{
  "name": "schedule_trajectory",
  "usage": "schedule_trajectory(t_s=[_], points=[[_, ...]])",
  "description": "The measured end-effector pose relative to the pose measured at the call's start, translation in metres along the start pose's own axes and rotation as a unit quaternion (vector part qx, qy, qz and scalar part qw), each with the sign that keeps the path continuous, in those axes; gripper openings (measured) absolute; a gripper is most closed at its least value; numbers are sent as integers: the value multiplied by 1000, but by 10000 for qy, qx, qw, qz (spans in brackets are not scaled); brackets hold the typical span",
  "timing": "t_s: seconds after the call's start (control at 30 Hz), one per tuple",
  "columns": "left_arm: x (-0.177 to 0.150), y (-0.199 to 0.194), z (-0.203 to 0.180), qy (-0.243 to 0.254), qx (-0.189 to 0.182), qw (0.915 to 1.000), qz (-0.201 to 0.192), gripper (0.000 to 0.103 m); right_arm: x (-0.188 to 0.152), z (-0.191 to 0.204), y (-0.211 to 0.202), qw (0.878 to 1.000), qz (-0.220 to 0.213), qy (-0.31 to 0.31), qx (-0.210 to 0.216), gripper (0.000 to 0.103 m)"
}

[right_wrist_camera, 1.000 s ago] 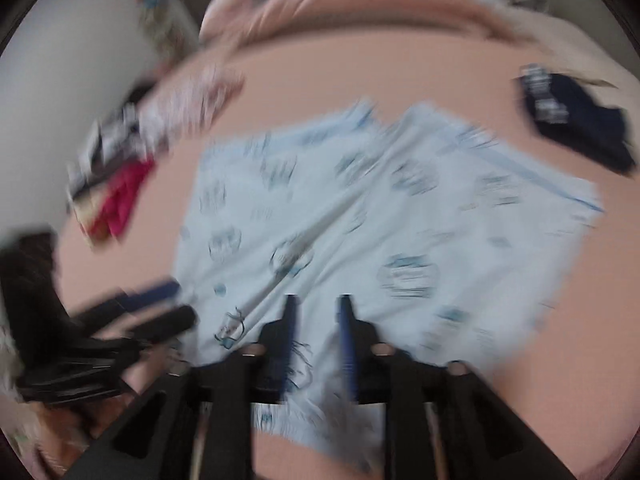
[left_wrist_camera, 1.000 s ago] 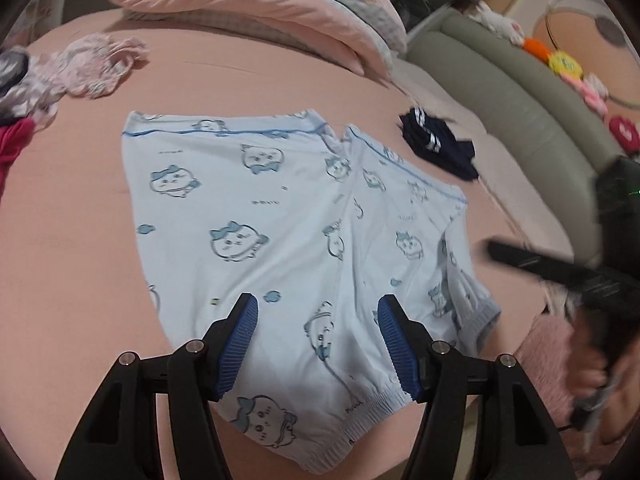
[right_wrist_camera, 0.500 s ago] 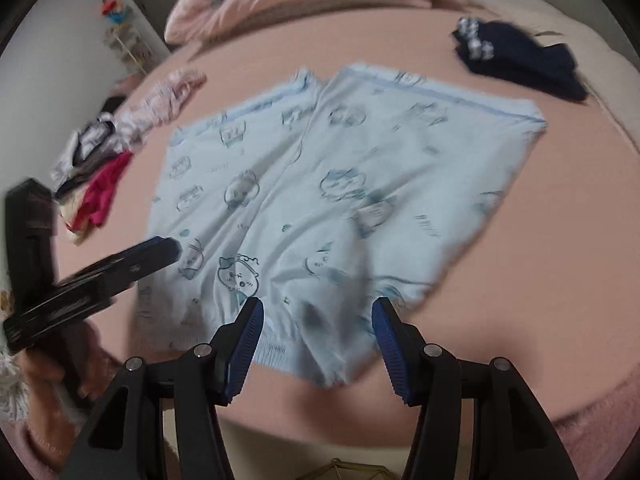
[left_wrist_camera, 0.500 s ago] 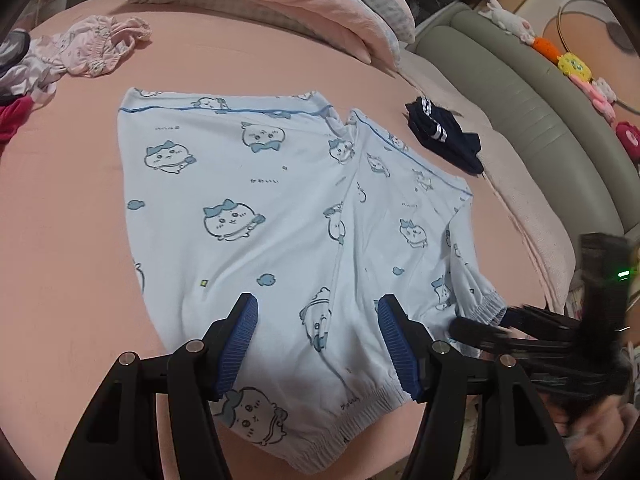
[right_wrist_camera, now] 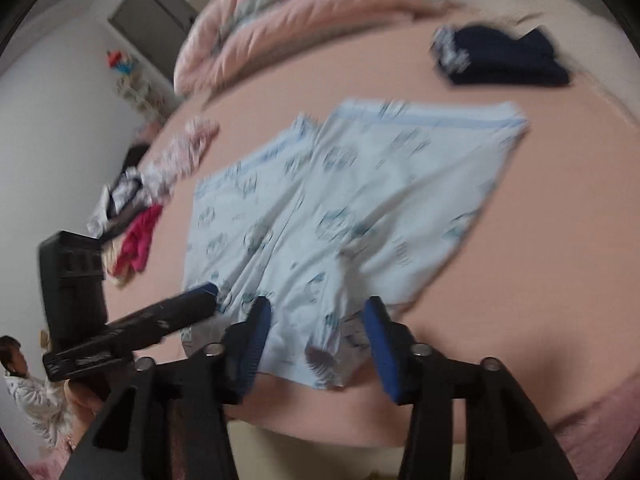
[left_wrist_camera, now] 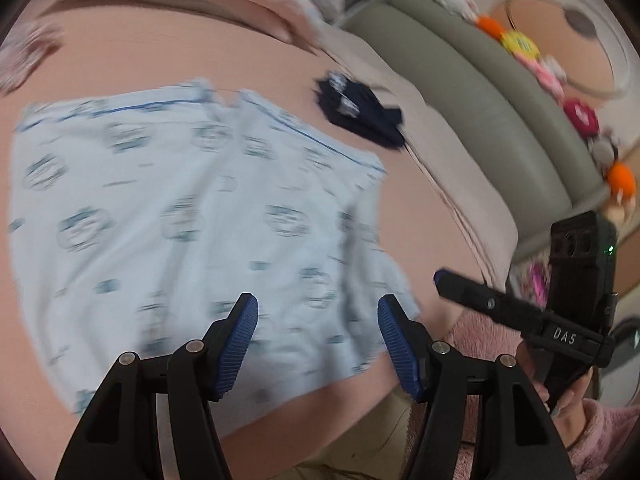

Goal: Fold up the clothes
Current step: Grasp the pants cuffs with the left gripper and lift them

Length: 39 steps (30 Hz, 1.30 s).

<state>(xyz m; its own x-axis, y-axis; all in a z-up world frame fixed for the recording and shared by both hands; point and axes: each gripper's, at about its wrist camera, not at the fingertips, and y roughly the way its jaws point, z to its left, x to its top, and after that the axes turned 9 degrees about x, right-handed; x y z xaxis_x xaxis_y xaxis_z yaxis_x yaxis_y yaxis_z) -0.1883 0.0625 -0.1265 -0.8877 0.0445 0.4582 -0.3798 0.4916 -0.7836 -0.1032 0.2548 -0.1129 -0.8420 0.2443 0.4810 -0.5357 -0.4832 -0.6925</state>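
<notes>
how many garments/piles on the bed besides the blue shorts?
2. A navy garment lies beyond the blue shorts, toward the right; a mixed heap sits at the left edge. Blur may hide more.

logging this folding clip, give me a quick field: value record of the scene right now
surface: pink bed
garment: light blue printed shorts, spread flat, unfolded
left gripper: open, over the near hem of the shorts, holding nothing
right gripper: open, at the near hem, holding nothing
other clothes: dark navy garment beyond the shorts; mixed pile near the bed's left edge
bedding: pink quilt at the far end
image quality: both views motion-blurred
</notes>
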Motion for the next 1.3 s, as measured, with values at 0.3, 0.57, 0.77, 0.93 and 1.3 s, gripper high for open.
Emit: schedule_trajectory(t_s=[0.3, 0.57, 0.77, 0.93, 1.3], points=[[15, 57, -61, 582, 702, 9931, 736, 60, -27, -74, -2, 9962, -13, 811, -330, 51], [25, 51, -32, -250, 539, 9948, 823, 6, -34, -61, 12, 9981, 267, 548, -49, 51], [38, 14, -7, -680, 395, 9964, 304, 6, -21, 12, 34, 9960, 445, -752, 164, 62], [40, 4, 9, -936, 243, 9952, 169, 6, -27, 62, 72, 9849, 394, -1623, -464, 62], [38, -5, 34, -1302, 52, 9915, -10, 6, -42, 55, 105, 9843, 584, -1427, -861, 62]])
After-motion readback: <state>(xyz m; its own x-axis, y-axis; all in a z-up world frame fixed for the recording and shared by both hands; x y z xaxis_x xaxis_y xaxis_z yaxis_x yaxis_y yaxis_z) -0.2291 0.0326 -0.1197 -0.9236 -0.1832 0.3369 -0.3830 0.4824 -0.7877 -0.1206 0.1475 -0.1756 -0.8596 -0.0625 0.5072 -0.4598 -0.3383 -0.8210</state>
